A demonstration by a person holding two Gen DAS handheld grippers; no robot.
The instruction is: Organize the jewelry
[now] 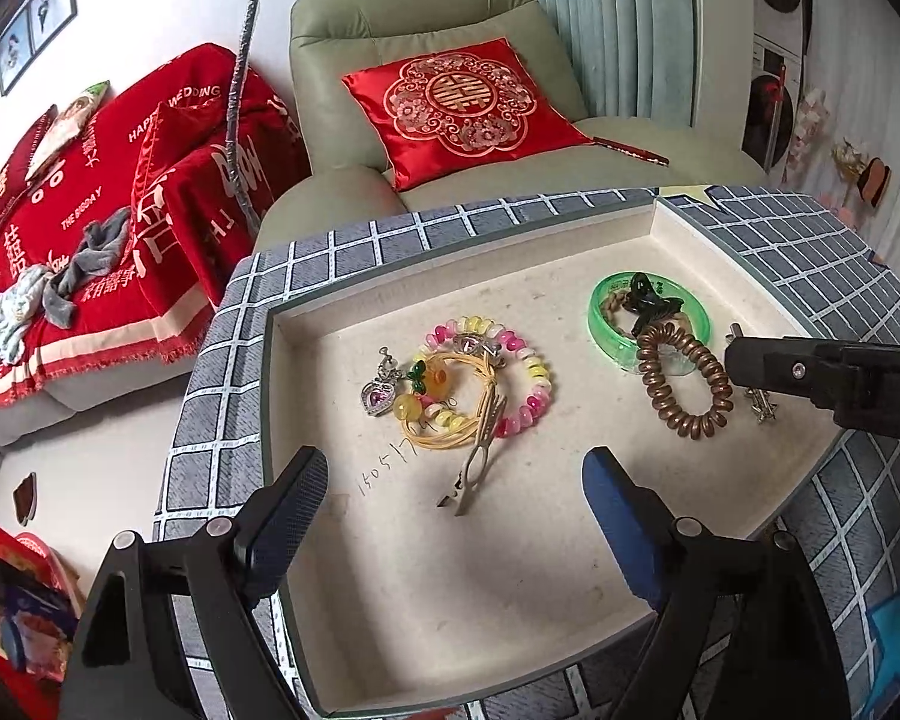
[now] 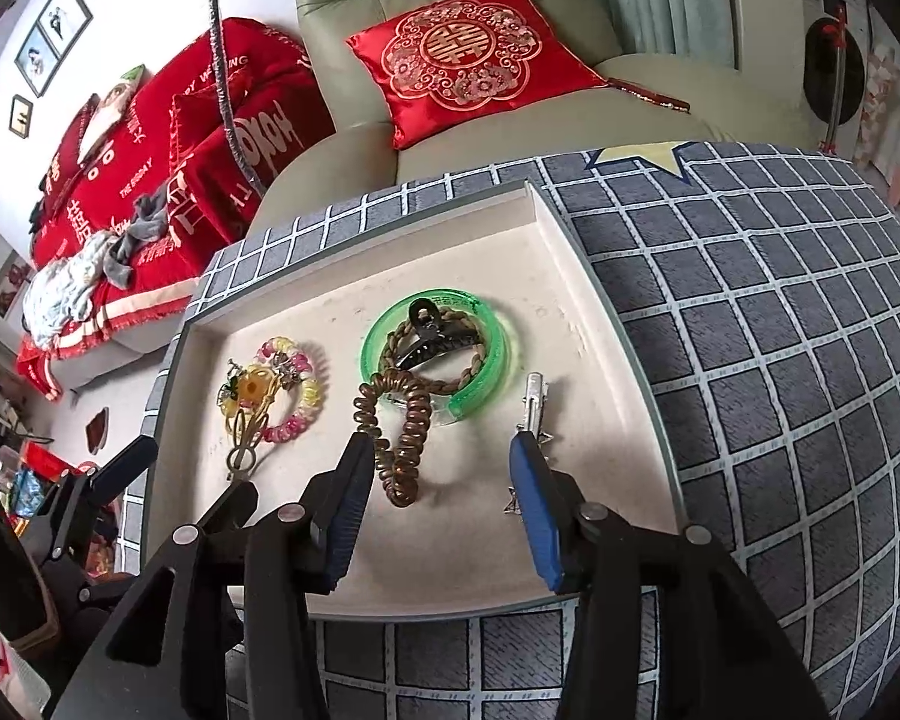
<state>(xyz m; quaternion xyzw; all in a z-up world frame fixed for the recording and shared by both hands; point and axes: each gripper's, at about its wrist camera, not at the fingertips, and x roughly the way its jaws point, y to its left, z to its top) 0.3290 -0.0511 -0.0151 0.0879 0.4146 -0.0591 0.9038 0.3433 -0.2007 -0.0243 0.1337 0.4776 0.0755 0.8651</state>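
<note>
A shallow cream tray (image 1: pixel 510 600) (image 2: pixel 606 324) holds jewelry. At its left lie a pink and yellow bead bracelet (image 1: pixel 525 384) (image 2: pixel 306 402), a yellow cord with amber beads (image 1: pixel 444 414), a heart pendant (image 1: pixel 380 399) and a metal hair clip (image 1: pixel 477 468) (image 2: pixel 241 450). At its right lie a green bangle (image 1: pixel 606 333) (image 2: pixel 480 384), a black claw clip (image 1: pixel 648 300) (image 2: pixel 432 336), a brown coil hair tie (image 1: pixel 690 384) (image 2: pixel 399 438) and a silver star clip (image 1: pixel 759 402) (image 2: pixel 533 402). My left gripper (image 1: pixel 453 492) is open above the hair clip. My right gripper (image 2: pixel 444 480) is open over the coil tie's near end.
The tray sits on a grey checked cloth (image 2: pixel 780 360) (image 1: pixel 222 396). A green armchair with a red cushion (image 1: pixel 462 102) stands behind, and a sofa under a red blanket (image 1: pixel 90 228) is at the left. The right gripper's finger (image 1: pixel 810 372) reaches in from the right in the left wrist view.
</note>
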